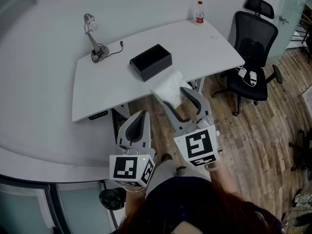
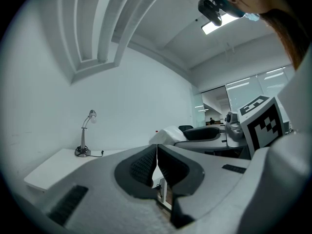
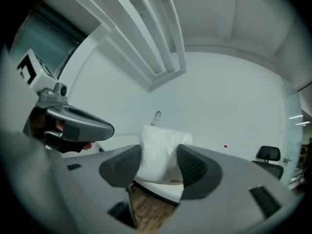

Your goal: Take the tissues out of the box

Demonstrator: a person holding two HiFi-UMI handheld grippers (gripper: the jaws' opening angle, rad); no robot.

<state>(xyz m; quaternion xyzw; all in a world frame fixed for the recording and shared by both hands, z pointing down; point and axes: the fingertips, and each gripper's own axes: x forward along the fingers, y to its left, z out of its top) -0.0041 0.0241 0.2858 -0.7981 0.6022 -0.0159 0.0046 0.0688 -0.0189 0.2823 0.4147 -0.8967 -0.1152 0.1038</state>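
White table [image 1: 112, 89] fills the far side, with a black chair [image 1: 253, 48] to its right. The open black box [image 1: 150, 61] sits mid-table. Your right gripper [image 1: 173, 95] has its jaws clamped on the white tissue pack [image 1: 168, 88], out of the box at the table's near edge. Your left gripper [image 1: 141, 115], nearer and to the left, has its jaws together and empty.

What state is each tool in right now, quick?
Left tool: closed, nothing between its jaws.
Right tool: closed on the white tissue pack.
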